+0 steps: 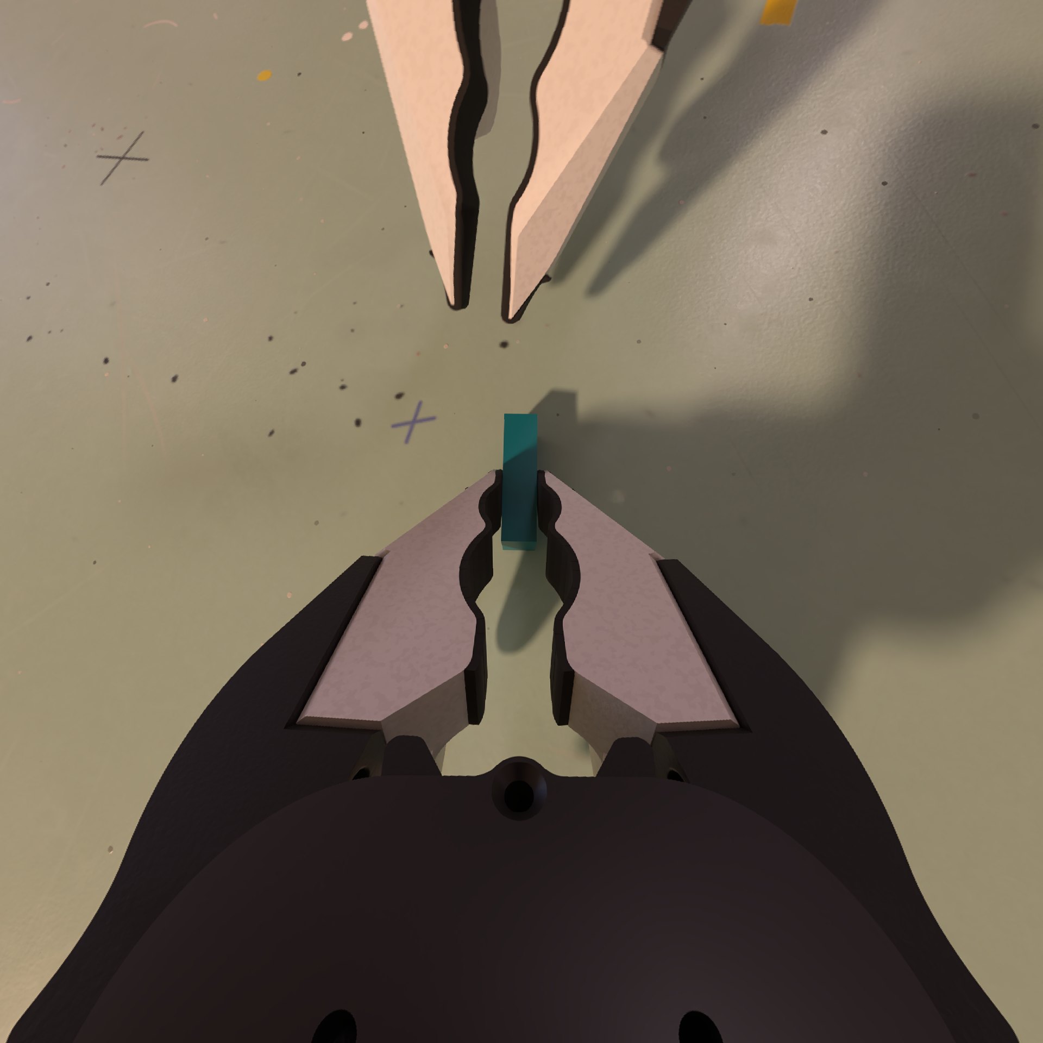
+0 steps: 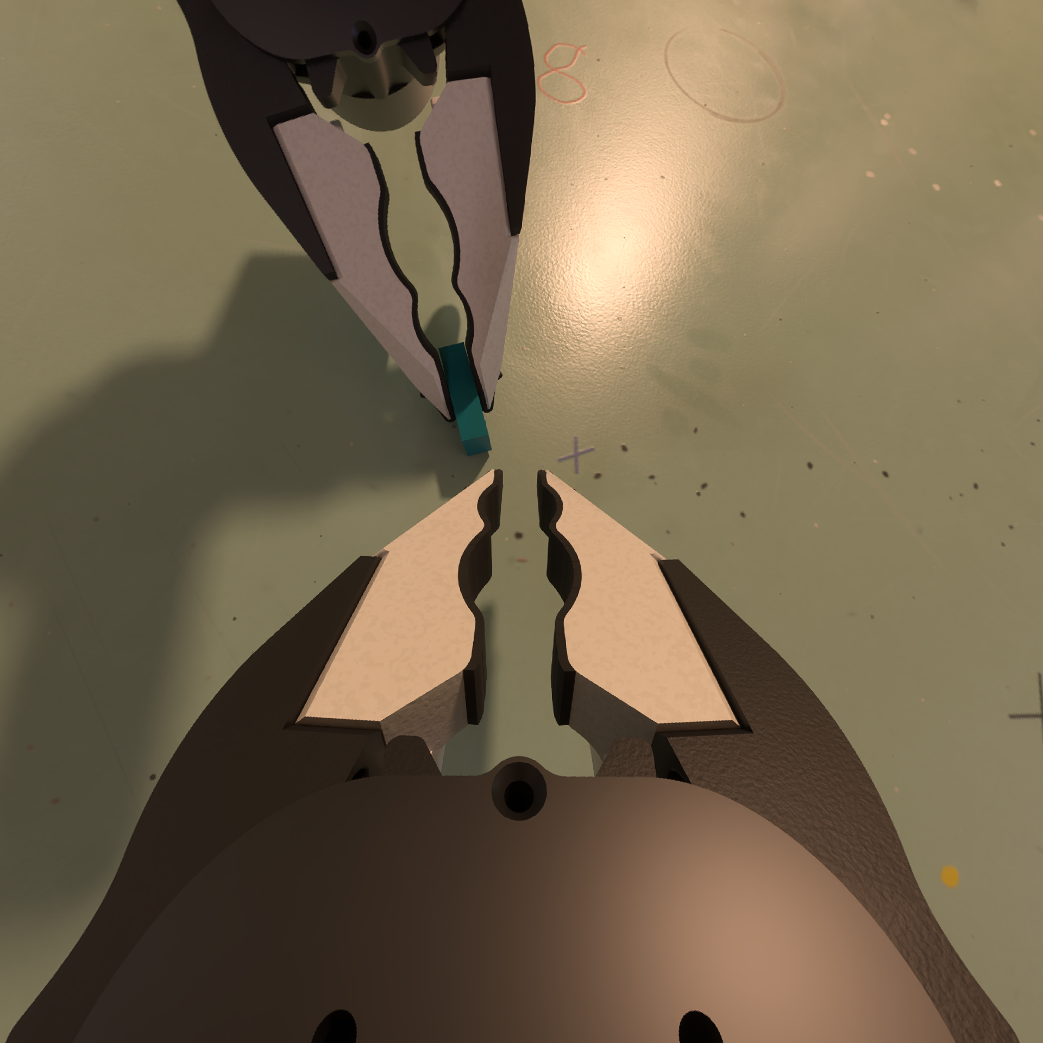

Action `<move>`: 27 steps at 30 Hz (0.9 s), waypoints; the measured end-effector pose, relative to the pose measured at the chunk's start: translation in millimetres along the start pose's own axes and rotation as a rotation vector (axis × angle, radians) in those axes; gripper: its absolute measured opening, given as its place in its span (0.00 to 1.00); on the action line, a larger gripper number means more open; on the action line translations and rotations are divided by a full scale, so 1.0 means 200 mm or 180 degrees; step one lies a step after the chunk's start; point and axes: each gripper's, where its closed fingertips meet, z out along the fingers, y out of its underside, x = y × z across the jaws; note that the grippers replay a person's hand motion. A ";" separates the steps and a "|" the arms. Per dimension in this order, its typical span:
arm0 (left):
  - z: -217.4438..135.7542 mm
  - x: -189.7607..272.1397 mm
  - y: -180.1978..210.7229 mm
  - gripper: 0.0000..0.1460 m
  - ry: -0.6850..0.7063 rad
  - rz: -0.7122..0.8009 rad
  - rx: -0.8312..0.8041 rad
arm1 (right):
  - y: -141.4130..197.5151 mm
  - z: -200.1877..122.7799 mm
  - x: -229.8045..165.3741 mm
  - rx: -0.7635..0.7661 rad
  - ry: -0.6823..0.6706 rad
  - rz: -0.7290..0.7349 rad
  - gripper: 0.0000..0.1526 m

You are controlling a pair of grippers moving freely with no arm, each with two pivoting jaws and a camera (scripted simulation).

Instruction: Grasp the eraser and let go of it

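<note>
The table [image 1: 790,508] is a dull green surface, speckled with dark flecks and pen crosses, with broad shadows lying across it. The right wrist view alone shows a bright glare patch, a faint drawn circle [image 2: 725,76] and a pink scribble [image 2: 561,73] near the top. The left wrist view alone shows a yellow scrap [image 1: 778,11] at the top edge.

The left gripper [image 1: 519,477] fills the lower half of its own view and appears again at the top of the right wrist view [image 2: 465,415], body included. Its tips are clamped on the eraser [image 1: 519,480], pads touching both long sides.

The right gripper [image 2: 519,477] sits close by, tips pointing at the left gripper's. Its fingers hold nothing, with a narrow gap between them. The left wrist view shows only its pale fingers [image 1: 485,310], well lit.

The eraser is a small teal block, sticking out beyond the left gripper's tips. The right wrist view [image 2: 465,395] shows its free end tilted down towards the table; I cannot tell whether it touches.
</note>
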 end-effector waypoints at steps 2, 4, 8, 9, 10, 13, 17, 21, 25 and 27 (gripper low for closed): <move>0.01 0.00 0.00 0.08 0.0001 -0.0032 -0.0003 | 0.00 -0.02 -0.01 0.0039 0.0051 -0.0031 0.09; 0.01 -0.01 -0.01 0.08 -0.0001 -0.0067 -0.0006 | -0.01 -0.04 -0.02 0.0139 0.0083 -0.0043 0.09; 0.02 -0.02 -0.02 0.08 -0.0047 -0.0117 -0.0011 | 0.01 -0.09 -0.01 0.0279 0.0195 -0.0024 0.11; 0.03 -0.02 -0.02 0.08 -0.0053 -0.0133 -0.0010 | 0.02 -0.10 0.00 0.0309 0.0231 -0.0019 0.11; 0.03 -0.03 -0.02 0.09 -0.0051 -0.0158 -0.0008 | 0.02 -0.11 0.01 0.0339 0.0260 -0.0004 0.12; 0.03 -0.03 -0.02 0.14 -0.0008 -0.0238 -0.0001 | 0.06 -0.13 0.03 0.0371 0.0323 0.0048 0.14; 0.02 -0.03 -0.02 0.19 0.0004 -0.0229 0.0009 | 0.07 -0.17 0.06 0.0423 0.0438 0.0081 0.17; 0.02 -0.02 -0.02 0.24 0.0030 -0.0259 0.0025 | 0.06 -0.20 0.08 0.0519 0.0553 0.0085 0.17; 0.00 -0.02 -0.02 0.27 0.0023 -0.0319 0.0058 | 0.08 -0.22 0.10 0.0548 0.0638 0.0094 0.18; 0.00 -0.02 -0.01 0.27 -0.0011 -0.0309 0.0037 | 0.07 -0.23 0.10 0.0595 0.0664 0.0106 0.19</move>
